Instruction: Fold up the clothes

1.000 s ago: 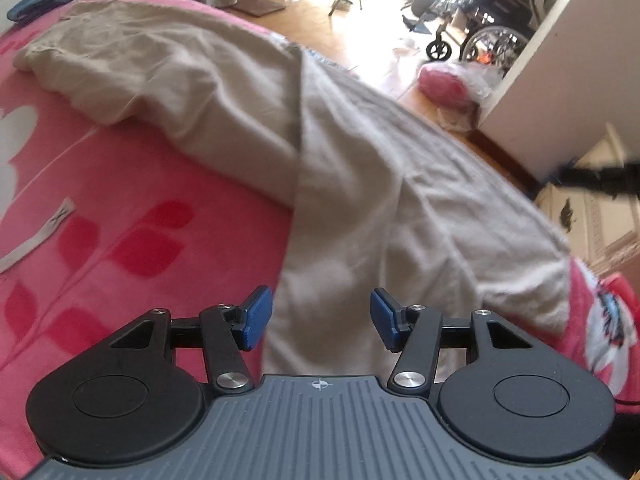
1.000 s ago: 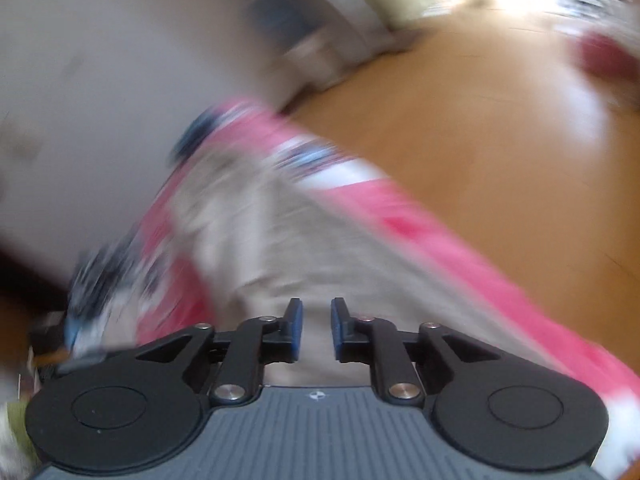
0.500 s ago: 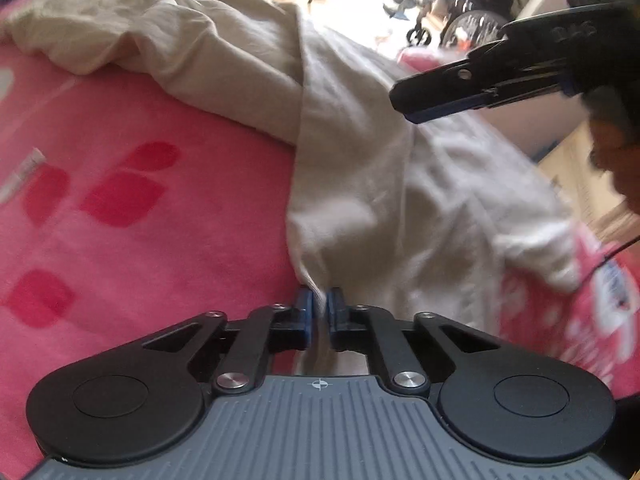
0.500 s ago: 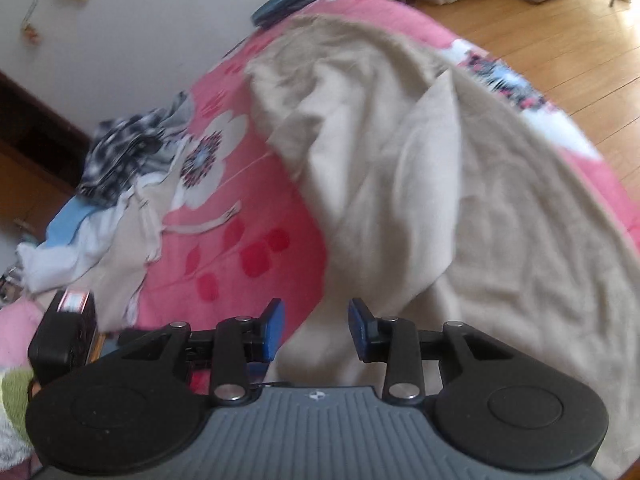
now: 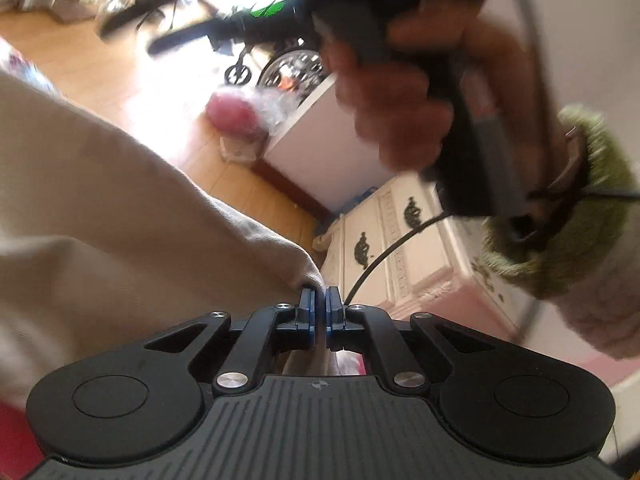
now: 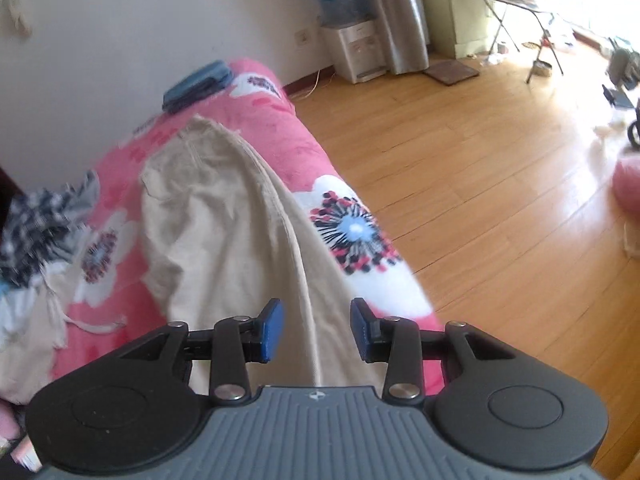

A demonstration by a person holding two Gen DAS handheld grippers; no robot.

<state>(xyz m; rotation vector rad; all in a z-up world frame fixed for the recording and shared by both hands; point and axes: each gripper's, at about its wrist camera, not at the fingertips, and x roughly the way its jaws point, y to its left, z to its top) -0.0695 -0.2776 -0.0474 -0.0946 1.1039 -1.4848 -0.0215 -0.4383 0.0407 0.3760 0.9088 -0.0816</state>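
A beige garment [image 6: 240, 220] lies along the pink flowered bedspread [image 6: 288, 132], near the bed's edge. In the left wrist view my left gripper [image 5: 319, 303] is shut on a corner of the beige garment [image 5: 120, 208] and holds it lifted, with the cloth draping away to the left. My right gripper [image 6: 316, 330] is open, its blue pads either side of a raised fold of the garment, just above it. The hand with the right gripper [image 5: 420, 60] shows blurred at the top of the left wrist view.
A pile of checked and white clothes [image 6: 36, 232] lies at the bed's left. A blue folded item [image 6: 198, 86] sits at the bed's far end. The wooden floor [image 6: 480, 184] is right of the bed. A white cabinet [image 5: 400, 248] and a wheelchair [image 5: 288, 64] stand beyond.
My left gripper shut on the garment's edge and lifted it up off the bed. My right gripper opened wider and moved over the fold near the bed's edge.
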